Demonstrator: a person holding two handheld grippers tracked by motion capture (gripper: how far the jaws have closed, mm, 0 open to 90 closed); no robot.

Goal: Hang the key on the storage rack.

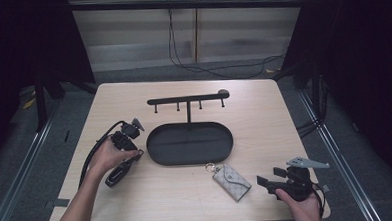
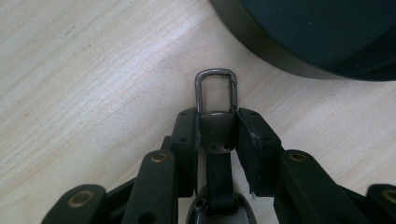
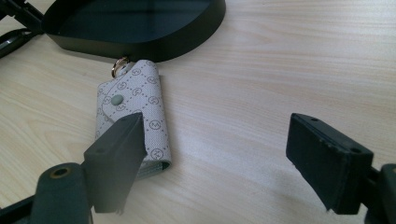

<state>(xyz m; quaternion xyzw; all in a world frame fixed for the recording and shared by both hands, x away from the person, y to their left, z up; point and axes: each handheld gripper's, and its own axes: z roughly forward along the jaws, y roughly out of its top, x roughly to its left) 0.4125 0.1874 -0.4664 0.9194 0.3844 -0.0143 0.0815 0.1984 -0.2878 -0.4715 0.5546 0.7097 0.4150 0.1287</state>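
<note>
Because your left gripper has its jaws clamped on the metal cap of a black key fob, right below the carabiner clip, the clip stays free and points ahead, which looks like the way you would want it for hanging on one of the pegs of the black hook stand. The fob lies on the wooden table just beside the left end of the oval tray, its body trailing back under your left hand. Your right gripper rests near the table's front right corner with its jaws spread wide and nothing between them, aimed at the patterned key pouch. The pouch lies flat in front of the tray, its ring toward the tray's rim, likely your next pick.
</note>
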